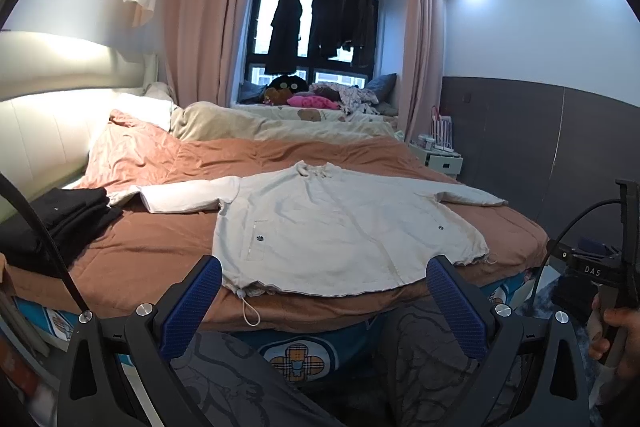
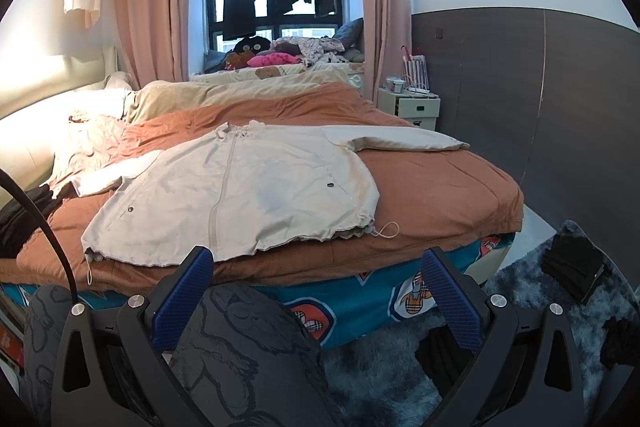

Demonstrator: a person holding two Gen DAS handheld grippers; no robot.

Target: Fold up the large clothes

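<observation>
A cream zip-up jacket (image 1: pixel 328 227) (image 2: pixel 240 195) lies spread flat, front up, on the bed's orange-brown cover (image 1: pixel 160 251) (image 2: pixel 432 187), both sleeves stretched sideways and its hem at the near edge. My left gripper (image 1: pixel 324 267) hovers open just short of the hem, nothing between its blue pads (image 1: pixel 192 303). In the right wrist view my right gripper (image 2: pixel 316 259) stands open below the bed's edge, right of the jacket's zipper, holding nothing. The right gripper's body also shows in the left wrist view at the far right, held by a hand (image 1: pixel 616 339).
A stack of folded black clothes (image 1: pixel 56 223) (image 2: pixel 20 215) sits on the bed's left side. Rumpled bedding and pillows (image 1: pixel 224 127) lie behind. A white nightstand (image 2: pixel 408 103) stands at right. The person's grey patterned trousers (image 2: pixel 240 347) and a shaggy blue rug (image 2: pixel 540 287) lie below.
</observation>
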